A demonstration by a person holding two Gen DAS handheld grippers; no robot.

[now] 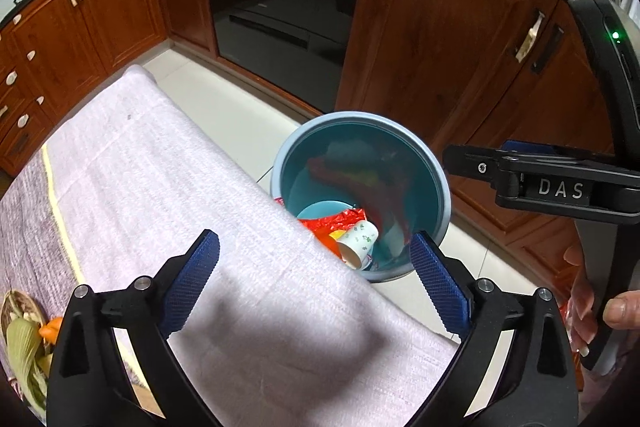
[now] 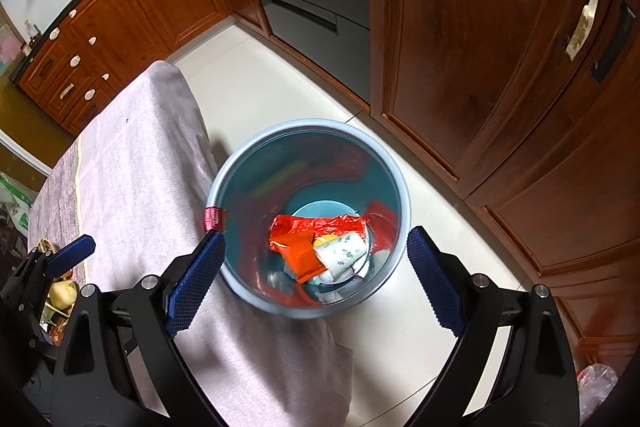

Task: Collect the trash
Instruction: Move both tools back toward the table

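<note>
Left gripper (image 1: 314, 283), jaws wide and empty, tilts down over the table (image 1: 160, 167) edge. Right gripper (image 2: 316, 281), equally spread, angles down above the bin (image 2: 240, 163) holding wrappers (image 2: 316, 227) and cup (image 2: 344, 251).

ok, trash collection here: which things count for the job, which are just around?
Job:
- round blue plastic bin
- crumpled red foil wrapper
- orange packet
- white floral paper cup
- left gripper, open, empty
- right gripper, open, empty

Around:
- pale woven tablecloth
- brown wooden cabinets
- woven basket of corn husks
</note>
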